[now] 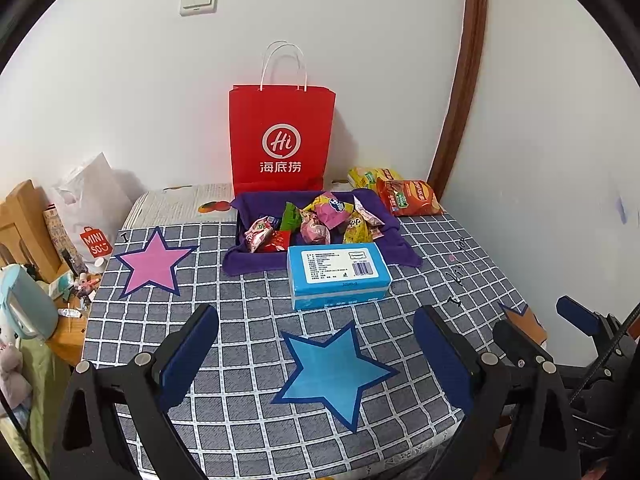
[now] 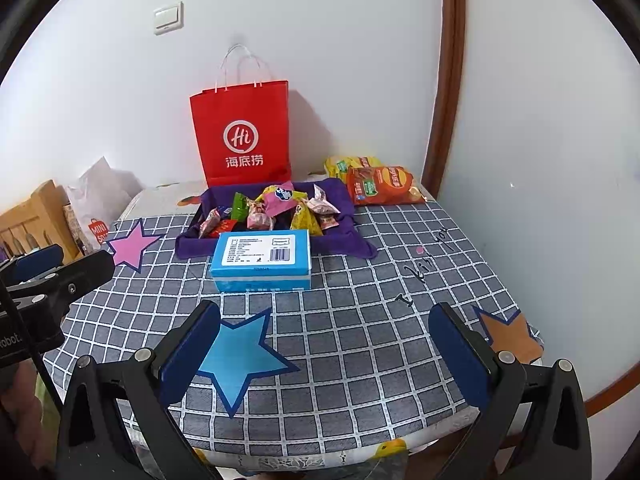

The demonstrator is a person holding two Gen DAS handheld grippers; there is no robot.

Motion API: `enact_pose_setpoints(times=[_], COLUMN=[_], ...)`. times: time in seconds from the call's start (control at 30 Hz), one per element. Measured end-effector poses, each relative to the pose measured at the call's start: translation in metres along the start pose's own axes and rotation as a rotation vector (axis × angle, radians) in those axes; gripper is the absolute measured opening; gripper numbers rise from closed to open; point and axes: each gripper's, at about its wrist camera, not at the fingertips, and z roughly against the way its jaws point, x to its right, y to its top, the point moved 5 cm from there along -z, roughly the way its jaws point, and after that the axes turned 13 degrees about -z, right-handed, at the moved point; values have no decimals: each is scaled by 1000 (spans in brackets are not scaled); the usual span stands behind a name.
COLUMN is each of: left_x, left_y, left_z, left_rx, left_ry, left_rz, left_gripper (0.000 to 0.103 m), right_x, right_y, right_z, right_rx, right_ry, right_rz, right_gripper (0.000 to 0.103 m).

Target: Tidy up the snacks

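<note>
A purple cloth-lined tray (image 1: 248, 258) (image 2: 192, 246) at the back of the table holds several wrapped snacks (image 1: 320, 222) (image 2: 280, 208). A red chip bag (image 1: 408, 197) (image 2: 382, 186) and a yellow bag (image 1: 366, 176) (image 2: 340, 164) lie right of the tray. A blue box (image 1: 338, 274) (image 2: 262, 262) sits in front of the tray. My left gripper (image 1: 316, 354) is open and empty over the blue star (image 1: 332, 372). My right gripper (image 2: 324, 354) is open and empty above the near table.
A red paper bag (image 1: 282, 136) (image 2: 244, 132) stands against the wall behind the tray. A pink star (image 1: 154, 264) (image 2: 130, 246) and an orange star (image 2: 508, 332) lie on the checked cloth. A cluttered wooden stand (image 1: 52, 280) is at the left.
</note>
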Motion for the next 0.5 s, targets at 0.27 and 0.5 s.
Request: enact_pose_setpoints(times=[0.27,0.5], left_x=[2,2], left_y=[0,0], left_z=[-1,-1], left_rx=[-1,-1], left_ry=[-1,-1], left_rz=[-5,-5], left_gripper=[98,98], right_x=[2,4], right_y=[1,1], right_z=[1,3], right_rx=[4,6], right_ry=[1,-1], right_rz=[-9,-18], right_gripper=[102,102])
